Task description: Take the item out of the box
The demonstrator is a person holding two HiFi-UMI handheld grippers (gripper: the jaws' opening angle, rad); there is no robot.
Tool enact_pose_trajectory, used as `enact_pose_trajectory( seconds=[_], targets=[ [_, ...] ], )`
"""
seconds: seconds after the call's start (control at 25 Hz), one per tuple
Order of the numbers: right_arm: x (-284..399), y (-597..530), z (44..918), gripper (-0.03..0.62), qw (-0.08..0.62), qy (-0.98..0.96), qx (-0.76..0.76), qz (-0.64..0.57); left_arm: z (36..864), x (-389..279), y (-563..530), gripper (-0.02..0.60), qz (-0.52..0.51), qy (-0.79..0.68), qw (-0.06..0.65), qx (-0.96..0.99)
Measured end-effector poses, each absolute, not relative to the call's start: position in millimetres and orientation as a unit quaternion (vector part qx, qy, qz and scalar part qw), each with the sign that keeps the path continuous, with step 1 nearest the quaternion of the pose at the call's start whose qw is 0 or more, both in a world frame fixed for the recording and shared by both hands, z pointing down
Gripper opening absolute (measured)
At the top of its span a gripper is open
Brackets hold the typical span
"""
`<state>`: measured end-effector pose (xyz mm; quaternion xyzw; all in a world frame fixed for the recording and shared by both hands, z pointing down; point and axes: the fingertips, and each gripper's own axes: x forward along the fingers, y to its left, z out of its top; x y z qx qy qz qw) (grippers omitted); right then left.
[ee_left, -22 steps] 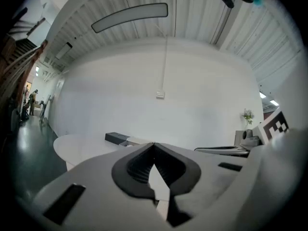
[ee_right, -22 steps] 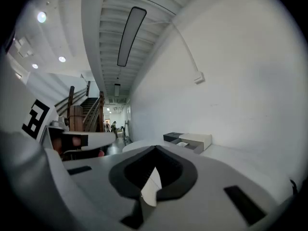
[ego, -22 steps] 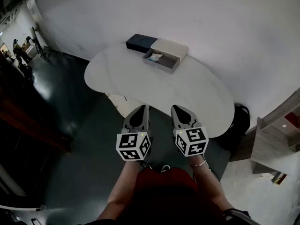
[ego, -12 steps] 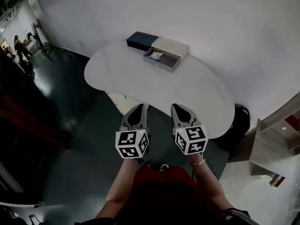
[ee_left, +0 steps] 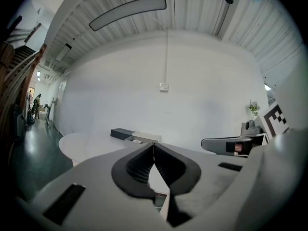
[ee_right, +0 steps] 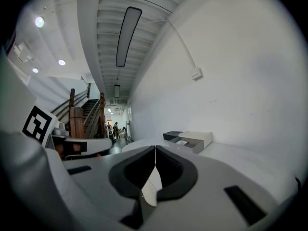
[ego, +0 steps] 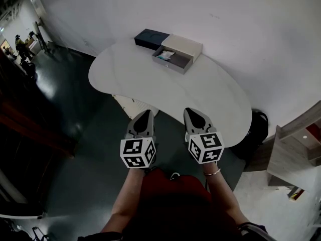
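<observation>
The 2 tools hang off the tabletop's (ego: 150,82) 6 o'clock edge: the left tool (ego: 146,112) has its jaws pressed together on nothing, and the right tool (ego: 188,110) is likewise closed and empty. The box (ego: 186,46) sits at the tabletop's 12 o'clock end, well apart from both tools, with the pale item (ego: 165,55) lying in its open grey tray. A dark box (ego: 151,38) lies just beside it at 10 o'clock.

I stand in a big hall of an office-like building: a dark polished floor (ego: 60,109), a plain white wall (ego: 225,29), a ribbed ceiling (ee_left: 202,13) with long lamps (ee_left: 127,12), and a wooden staircase (ee_right: 79,117).
</observation>
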<state>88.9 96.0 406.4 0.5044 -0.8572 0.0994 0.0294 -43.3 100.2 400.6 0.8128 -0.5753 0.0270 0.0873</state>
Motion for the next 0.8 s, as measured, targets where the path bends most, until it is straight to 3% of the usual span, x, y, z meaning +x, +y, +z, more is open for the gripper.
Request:
enact_pose_trajectory(
  seconds=[0.8],
  targets=[
    [87, 29, 410, 0.015, 0.02, -0.842, 0.527, 0.109, 420, -56, 24, 0.023, 0.033, -0.552, 0.103, 0.827]
  ],
)
